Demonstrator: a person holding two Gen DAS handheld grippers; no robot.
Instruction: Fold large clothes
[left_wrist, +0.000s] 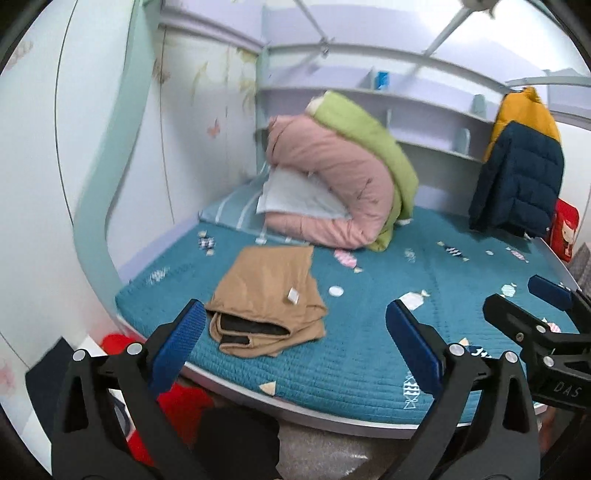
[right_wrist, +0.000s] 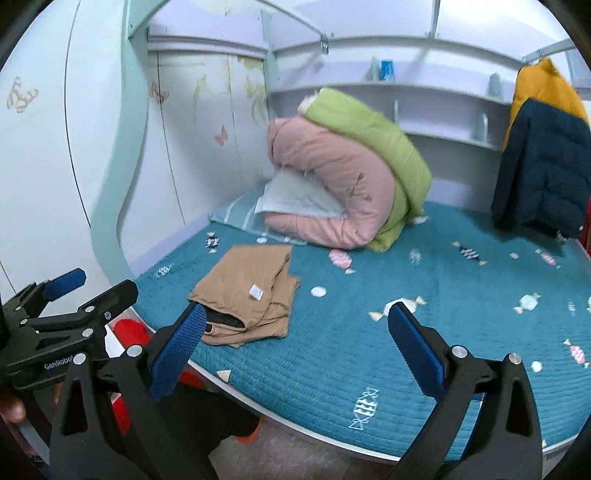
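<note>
Both of your grippers hang over the near edge of the bed (left_wrist: 369, 369) with nothing in them: the left gripper (left_wrist: 295, 343) has its blue pads spread wide, and the right gripper (right_wrist: 295, 343) stands just as wide, empty too.

Your tan garment (left_wrist: 269, 299) lies folded on the teal bedcover, ahead of the left gripper and a touch to its left; from the right gripper it sits ahead and further left. It looks done, though the dark lining peeks out at the near edge and the layers sit loosely. Reach back in carelessly and you could snag that loose top flap and drag the stack open, so I'd leave it alone.

Ahead and far off to the right, a navy and yellow puffer jacket (right_wrist: 543, 155) hangs by the shelves (right_wrist: 443, 107). If that's your next piece, it's bulky and slippery; a shallow pinch could let it slide out.

Straight ahead, well beyond the garment, a pink and green quilt (left_wrist: 332, 177) is piled on a striped pillow (left_wrist: 236, 210), eating up spreading room. Mind your two grippers too: they sit close side by side.
</note>
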